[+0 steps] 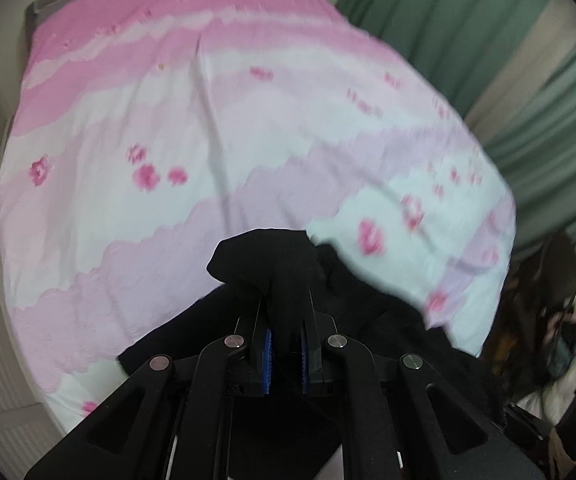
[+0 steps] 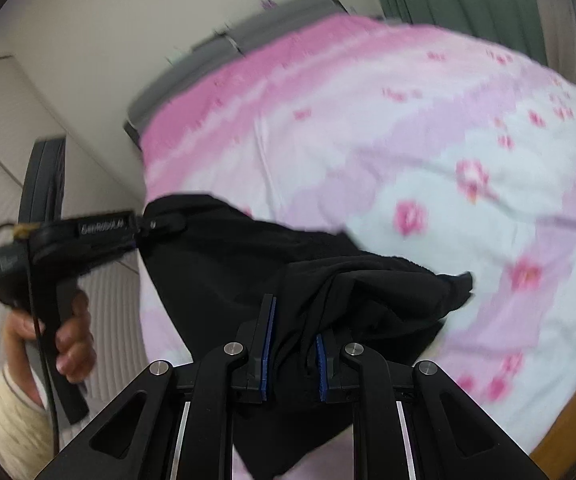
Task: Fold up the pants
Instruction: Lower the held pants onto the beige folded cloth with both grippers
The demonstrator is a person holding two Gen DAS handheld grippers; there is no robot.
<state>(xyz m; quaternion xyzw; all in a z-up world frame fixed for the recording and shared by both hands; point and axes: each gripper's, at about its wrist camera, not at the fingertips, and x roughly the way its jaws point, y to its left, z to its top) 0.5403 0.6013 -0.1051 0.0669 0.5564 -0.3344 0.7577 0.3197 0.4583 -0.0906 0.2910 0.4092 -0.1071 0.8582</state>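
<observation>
The pants (image 2: 272, 264), black and bunched, are held off the pink floral bedspread (image 1: 216, 128) at its near edge, one end clamped in the left gripper (image 1: 286, 320) and another bunch pinched between the narrowly parted fingers of the right gripper (image 2: 292, 332). No flat, finished fold is seen yet. The task is judged early: spreading, folding and laying down remain.

Both wrist views close, angled down; share bed (image 1: 208, 140) (image 2: 408, 140).
</observation>
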